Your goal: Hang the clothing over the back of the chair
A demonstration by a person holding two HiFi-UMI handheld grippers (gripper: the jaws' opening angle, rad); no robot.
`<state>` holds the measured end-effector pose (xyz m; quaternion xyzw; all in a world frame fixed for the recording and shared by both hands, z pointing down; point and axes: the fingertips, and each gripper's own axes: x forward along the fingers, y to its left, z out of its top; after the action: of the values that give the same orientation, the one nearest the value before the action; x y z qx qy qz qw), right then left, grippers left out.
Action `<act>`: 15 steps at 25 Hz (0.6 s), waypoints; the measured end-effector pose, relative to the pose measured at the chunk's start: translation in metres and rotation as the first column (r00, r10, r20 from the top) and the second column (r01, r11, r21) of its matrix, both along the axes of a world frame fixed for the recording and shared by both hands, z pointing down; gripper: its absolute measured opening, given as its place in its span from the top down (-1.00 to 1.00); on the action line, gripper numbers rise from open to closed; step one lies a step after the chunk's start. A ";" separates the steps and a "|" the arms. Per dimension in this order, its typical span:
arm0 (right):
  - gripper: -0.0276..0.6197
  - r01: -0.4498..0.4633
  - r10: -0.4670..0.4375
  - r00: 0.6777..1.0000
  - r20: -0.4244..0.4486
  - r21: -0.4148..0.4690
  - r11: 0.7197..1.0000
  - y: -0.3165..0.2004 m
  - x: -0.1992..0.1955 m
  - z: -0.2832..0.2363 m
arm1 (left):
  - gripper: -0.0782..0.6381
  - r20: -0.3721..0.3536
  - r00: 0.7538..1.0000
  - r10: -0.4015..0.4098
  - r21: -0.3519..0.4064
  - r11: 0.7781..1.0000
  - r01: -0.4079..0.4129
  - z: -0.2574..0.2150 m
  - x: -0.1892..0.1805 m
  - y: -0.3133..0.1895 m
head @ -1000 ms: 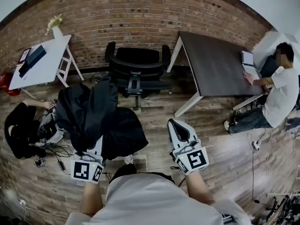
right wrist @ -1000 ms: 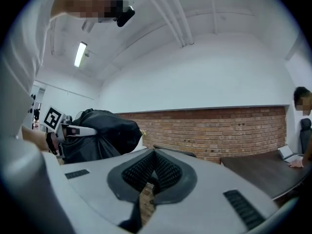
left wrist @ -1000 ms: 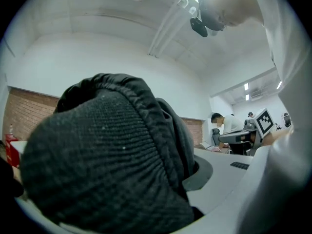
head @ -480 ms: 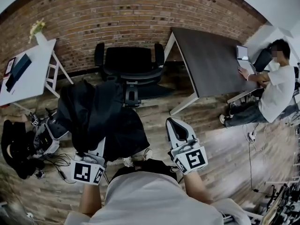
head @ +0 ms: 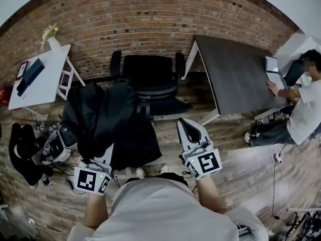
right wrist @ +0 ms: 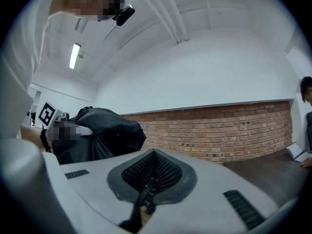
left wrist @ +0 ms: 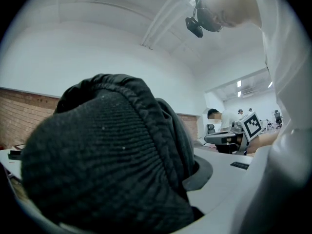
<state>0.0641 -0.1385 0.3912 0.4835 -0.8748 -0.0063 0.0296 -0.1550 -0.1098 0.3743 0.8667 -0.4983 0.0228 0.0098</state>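
Note:
A black garment [head: 108, 127] hangs in a bulky bundle from my left gripper [head: 106, 155], which is shut on it; its ribbed knit edge [left wrist: 112, 165] fills the space between the jaws in the left gripper view. The black office chair [head: 149, 76] stands just beyond the bundle, its back toward the brick wall. The top of the garment reaches near the chair's left armrest. My right gripper [head: 185, 126] is held level to the right of the garment, short of the chair's seat. Its jaws are shut, dark pads [right wrist: 161, 172] meeting with nothing between them.
A dark table [head: 235, 74] stands to the chair's right, with a seated person [head: 306, 104] at its far side. A white table [head: 40, 77] is at the left. Bags and gear [head: 50, 147] and cables lie on the wooden floor at the left.
Both grippers have moved forward toward the chair, the left one carrying the garment along. The chair and garment now stand closer together. Neither gripper's jaws have changed.

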 end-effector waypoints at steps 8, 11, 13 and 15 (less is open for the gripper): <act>0.86 0.019 -0.020 0.999 0.031 0.009 1.000 -0.022 0.011 0.001 | 0.39 0.052 0.998 0.017 -0.002 1.000 -0.017 -0.018 0.016 -0.031; 0.86 0.023 -0.023 0.999 0.035 0.014 1.000 -0.026 0.014 -0.001 | 0.38 0.055 0.998 0.027 -0.018 0.999 -0.026 -0.024 0.019 -0.045; 0.86 0.021 -0.021 0.999 0.036 0.012 1.000 -0.028 0.019 -0.001 | 0.38 0.058 0.998 0.036 -0.032 0.999 -0.034 -0.026 0.024 -0.054; 0.86 0.019 -0.019 0.999 0.036 0.011 1.000 -0.030 0.023 -0.001 | 0.38 0.064 0.997 0.047 -0.043 0.998 -0.044 -0.028 0.029 -0.062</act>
<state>0.0871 -0.1683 0.3902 0.4753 -0.8797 -0.0025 0.0108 -0.1263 -0.1719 0.3460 0.8762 -0.4779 0.0616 0.0111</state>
